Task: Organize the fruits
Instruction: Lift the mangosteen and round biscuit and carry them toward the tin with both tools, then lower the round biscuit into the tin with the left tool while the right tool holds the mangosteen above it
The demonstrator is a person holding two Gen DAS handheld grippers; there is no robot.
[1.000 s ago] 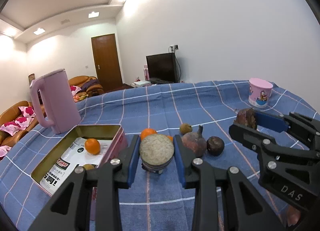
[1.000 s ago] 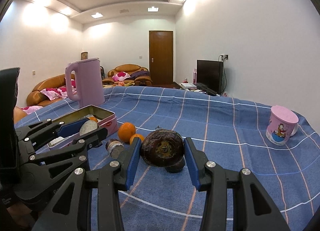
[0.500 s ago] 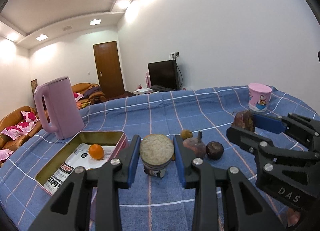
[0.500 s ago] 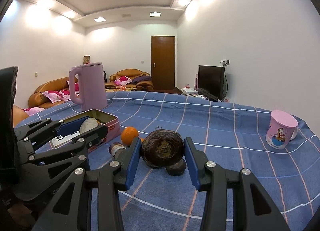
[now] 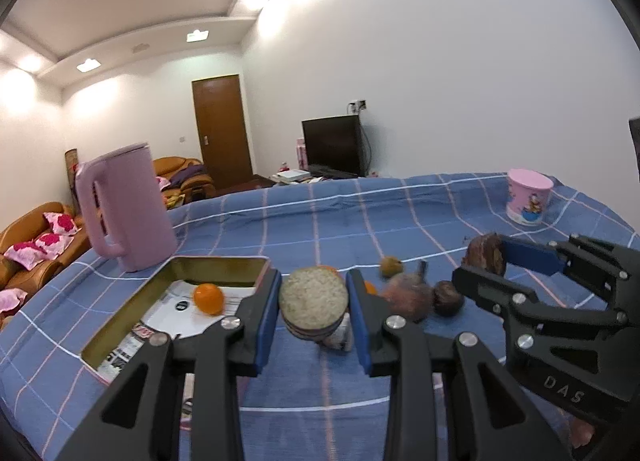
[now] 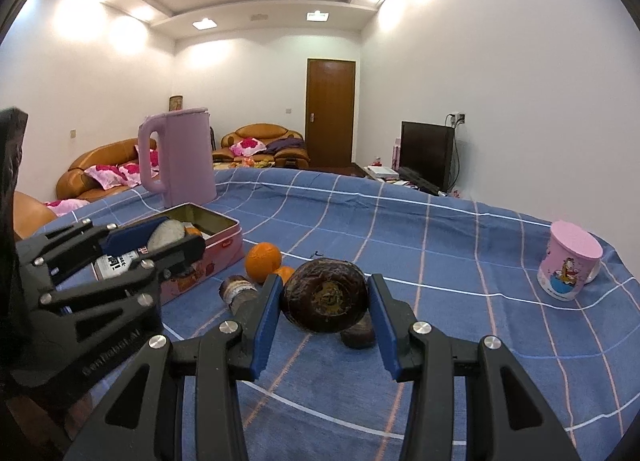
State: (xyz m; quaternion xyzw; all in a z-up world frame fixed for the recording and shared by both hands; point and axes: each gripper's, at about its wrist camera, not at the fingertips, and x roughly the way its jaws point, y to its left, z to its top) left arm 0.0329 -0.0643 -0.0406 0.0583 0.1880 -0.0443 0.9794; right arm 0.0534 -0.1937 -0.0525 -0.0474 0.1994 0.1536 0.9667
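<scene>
Both grippers have lifted slightly above the blue-checked counter (image 5: 400, 217), the left gripper (image 5: 313, 307) clenched on a cut, pale-faced fruit (image 5: 313, 298) beside the tin (image 5: 216, 261), the right gripper (image 6: 325, 303) grasping a dark brown fruit (image 6: 325, 295).

- The left wrist view looks forward along its fingers, slightly downward, low and close over the blue checked table (image 5: 400, 213).
- The right wrist view faces much the same way, equally near.
- Both share the open tin (image 5: 176, 273) (image 6: 224, 226), pink kettle (image 5: 128, 205) (image 6: 184, 157) at 10 o'clock (and the pink cup (image 5: 528, 197) (image 6: 568, 261) at 2 to 3 o'clock).
</scene>
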